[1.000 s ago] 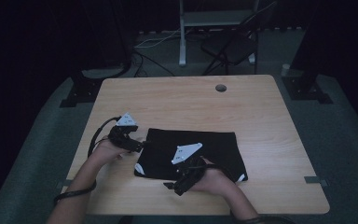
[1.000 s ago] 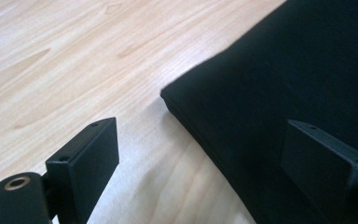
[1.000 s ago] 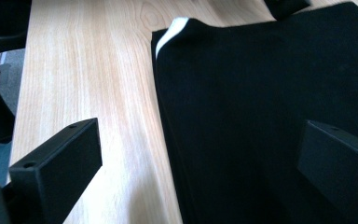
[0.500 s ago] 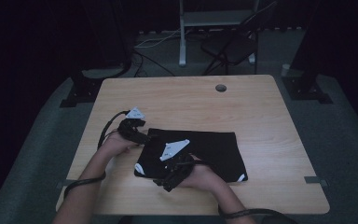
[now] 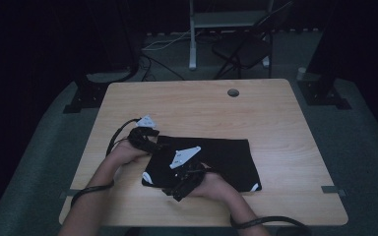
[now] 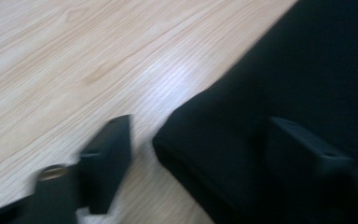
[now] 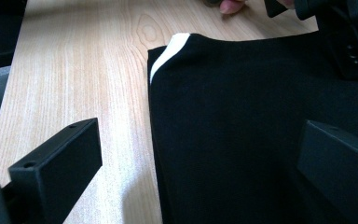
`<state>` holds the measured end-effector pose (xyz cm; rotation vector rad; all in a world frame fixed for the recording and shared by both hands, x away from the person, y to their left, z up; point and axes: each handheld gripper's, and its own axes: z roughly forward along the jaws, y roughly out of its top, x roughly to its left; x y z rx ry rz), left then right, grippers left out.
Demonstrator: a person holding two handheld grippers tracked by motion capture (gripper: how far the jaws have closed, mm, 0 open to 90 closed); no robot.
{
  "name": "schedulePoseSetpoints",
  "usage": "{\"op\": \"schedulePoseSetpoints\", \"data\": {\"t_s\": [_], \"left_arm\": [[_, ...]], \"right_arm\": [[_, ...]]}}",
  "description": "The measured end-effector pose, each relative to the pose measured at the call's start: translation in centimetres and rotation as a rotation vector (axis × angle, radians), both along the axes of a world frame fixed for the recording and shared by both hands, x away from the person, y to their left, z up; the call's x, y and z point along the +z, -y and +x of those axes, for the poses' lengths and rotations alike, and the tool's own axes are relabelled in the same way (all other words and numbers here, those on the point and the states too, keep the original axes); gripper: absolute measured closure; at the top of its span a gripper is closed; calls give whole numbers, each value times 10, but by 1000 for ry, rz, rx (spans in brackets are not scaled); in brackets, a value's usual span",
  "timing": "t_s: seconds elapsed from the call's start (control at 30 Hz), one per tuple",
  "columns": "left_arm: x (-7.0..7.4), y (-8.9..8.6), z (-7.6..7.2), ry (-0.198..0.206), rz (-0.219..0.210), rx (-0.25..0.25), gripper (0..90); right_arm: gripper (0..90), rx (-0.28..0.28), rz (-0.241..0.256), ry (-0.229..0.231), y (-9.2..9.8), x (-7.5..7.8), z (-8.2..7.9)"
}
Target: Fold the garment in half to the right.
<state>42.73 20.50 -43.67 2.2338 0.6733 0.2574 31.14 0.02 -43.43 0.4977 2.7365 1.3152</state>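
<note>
On the tabletop [image 5: 275, 123] lies the folded black cloth [image 5: 226, 155]; my left tool [image 5: 150, 142] gapes released over its far-left corner, my right tool [image 5: 177, 189] spread wide across its near-left edge.

Dim lab/studio: lone wood table [image 5: 275, 128], folding chair [image 5: 243, 49], floor cables [image 5: 162, 44], stand bases [image 5: 86, 96].

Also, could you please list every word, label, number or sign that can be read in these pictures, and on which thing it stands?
None: no readable text in any view.
Folded black garment: plain black with white patches, no print or label visible.
Wooden table: bare wood grain, no markings.
Left gripper and right gripper: open black jaws, no lettering.
</note>
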Motion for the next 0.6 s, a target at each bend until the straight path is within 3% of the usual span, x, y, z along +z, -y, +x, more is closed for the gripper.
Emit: {"op": "schedulePoseSetpoints", "data": {"t_s": [0.17,0.27,0.6], "left_arm": [[2,3,-3,-14,-4,-23,622],[4,8,-6,-33,3,-15,706],[6,11,-9,-37,29,2,743]], "right_arm": [[6,-12,3,0,-4,1,0],[6,0,2,7,-16,1,-1],[46,52,-38,64,-57,1,-8]]}}
